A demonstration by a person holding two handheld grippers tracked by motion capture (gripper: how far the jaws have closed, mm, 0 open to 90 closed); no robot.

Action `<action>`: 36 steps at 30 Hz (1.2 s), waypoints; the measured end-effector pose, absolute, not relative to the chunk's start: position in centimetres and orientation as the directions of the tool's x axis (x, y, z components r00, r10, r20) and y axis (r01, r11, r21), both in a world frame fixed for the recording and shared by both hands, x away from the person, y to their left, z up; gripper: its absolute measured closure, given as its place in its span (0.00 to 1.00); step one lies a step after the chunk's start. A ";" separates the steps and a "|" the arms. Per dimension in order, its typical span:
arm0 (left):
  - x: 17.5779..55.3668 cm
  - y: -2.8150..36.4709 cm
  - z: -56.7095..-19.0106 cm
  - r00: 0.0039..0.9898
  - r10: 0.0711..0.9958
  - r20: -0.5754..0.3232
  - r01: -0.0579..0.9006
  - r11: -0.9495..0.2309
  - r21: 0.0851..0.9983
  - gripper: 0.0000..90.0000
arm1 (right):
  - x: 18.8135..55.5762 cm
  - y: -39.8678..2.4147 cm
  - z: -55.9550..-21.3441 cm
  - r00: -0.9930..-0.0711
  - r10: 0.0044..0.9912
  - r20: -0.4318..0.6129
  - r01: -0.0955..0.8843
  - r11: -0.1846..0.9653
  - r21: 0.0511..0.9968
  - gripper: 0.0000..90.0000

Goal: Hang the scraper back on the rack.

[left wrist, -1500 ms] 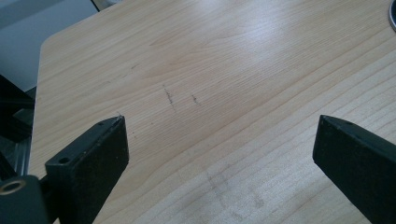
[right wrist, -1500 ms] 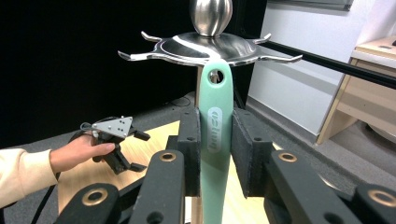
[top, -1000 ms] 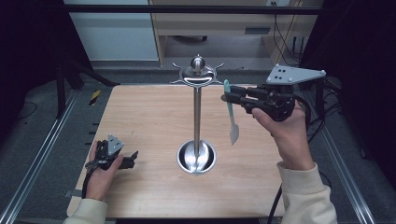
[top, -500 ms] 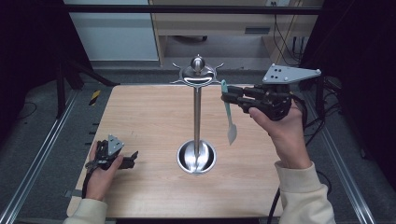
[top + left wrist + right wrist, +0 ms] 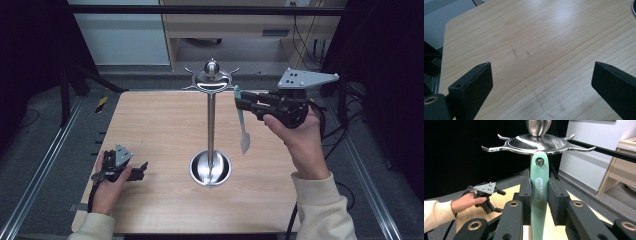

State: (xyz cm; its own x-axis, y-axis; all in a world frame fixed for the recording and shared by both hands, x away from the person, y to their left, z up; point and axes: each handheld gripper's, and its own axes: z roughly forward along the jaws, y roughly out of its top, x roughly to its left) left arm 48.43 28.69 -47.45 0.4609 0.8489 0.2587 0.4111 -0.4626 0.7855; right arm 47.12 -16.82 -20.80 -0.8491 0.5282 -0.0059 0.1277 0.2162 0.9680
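Carried closer to the rack [image 5: 212,80] over the past second, the mint spatula [image 5: 539,195] is clamped upright in the right gripper [image 5: 539,195] at its 3 o'clock, hanging hole presented to a hook, while the left gripper [image 5: 131,171] is rested wide-jawed on the table [image 5: 150,125].

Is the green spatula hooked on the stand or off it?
On: the spatula handle hole sits over a hook of the stand, right gripper fingers clamping it.

Unreadable logo on mint spatula [image 5: 539,195]
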 end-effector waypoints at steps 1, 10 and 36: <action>48.4 28.7 -47.4 0.461 0.849 0.259 0.411 -0.463 0.785 0.04 | 47.1 -16.8 -20.8 -0.850 0.527 -0.005 0.128 0.216 0.968 0.82; 48.4 28.7 -47.4 0.463 0.848 0.258 0.412 -0.464 0.785 0.04 | 47.2 -16.8 -21.0 -0.851 0.524 0.000 0.131 0.213 0.968 0.82; 48.4 28.6 -47.4 0.465 0.846 0.260 0.413 -0.467 0.782 0.04 | 47.3 -16.3 -21.2 -0.844 0.537 -0.002 0.127 0.205 0.970 0.82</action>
